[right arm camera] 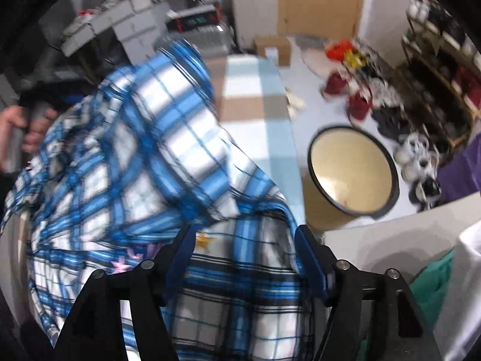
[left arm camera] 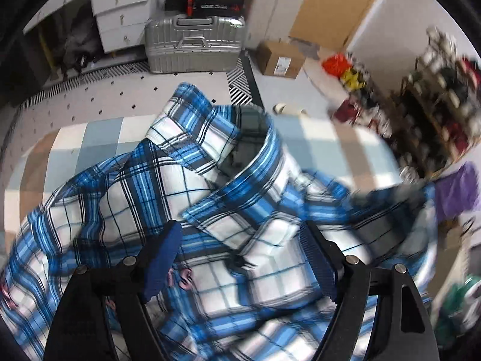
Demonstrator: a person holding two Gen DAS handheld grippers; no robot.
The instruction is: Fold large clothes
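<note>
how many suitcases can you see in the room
1. A silver suitcase lies on its side on the floor beyond the checked cloth and the plaid shirt, next to the white drawers. Clutter may hide others.

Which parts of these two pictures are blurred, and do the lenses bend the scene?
Left wrist view: the plaid shirt is fairly sharp near its collar, the shoe rack at right is smeared, the suitcase looks crisp. Right wrist view: motion blur covers nearly the whole shirt; the cream bin is clearer. Both are fisheye: dark round corners and curved straight edges.
</note>
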